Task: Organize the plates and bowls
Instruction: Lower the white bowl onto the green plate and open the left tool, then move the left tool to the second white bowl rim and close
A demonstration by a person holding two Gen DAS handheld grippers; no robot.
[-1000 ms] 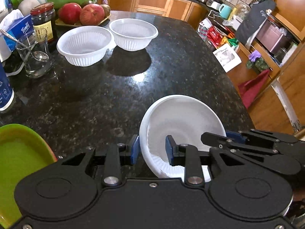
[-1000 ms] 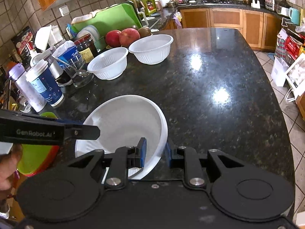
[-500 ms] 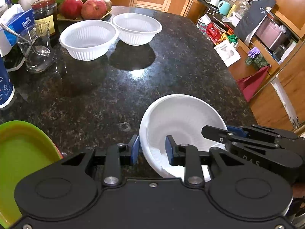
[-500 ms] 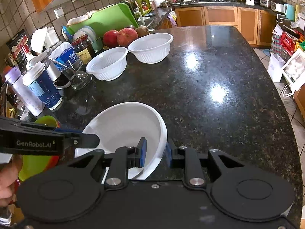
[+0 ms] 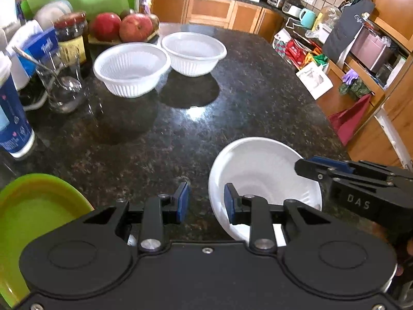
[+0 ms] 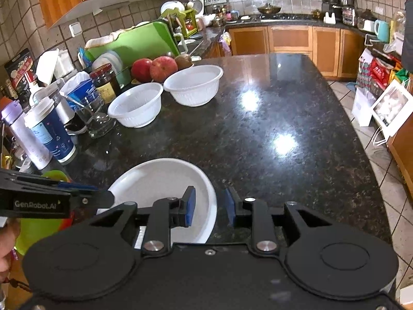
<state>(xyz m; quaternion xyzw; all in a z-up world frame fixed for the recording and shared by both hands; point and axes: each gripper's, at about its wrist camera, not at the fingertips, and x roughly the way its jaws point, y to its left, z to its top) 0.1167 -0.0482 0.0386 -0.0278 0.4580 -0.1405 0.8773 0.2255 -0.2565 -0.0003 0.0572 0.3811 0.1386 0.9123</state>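
On the dark granite counter a white plate lies at the near edge, and both grippers sit at its rim. Seen from the right wrist, the right gripper straddles the plate's right rim, one blue pad over the plate and the other over bare stone; its jaws have just been opening, and now a clear gap shows between each pad and the rim, so it has let go. The left gripper straddles the plate's left rim in the same loose way: its fingers stand moderately apart, one pad inside the plate and the other out over the counter, neither seen to press on it.

Left of the plate, at the counter's edge, sits a green plate with something orange beneath it. Far beyond the white plate, two white ribbed bowls stand side by side, touching or nearly so. Behind those bowls lie red apples, and to their left stand a dark jar, a glass with a spoon in it and a blue cup.
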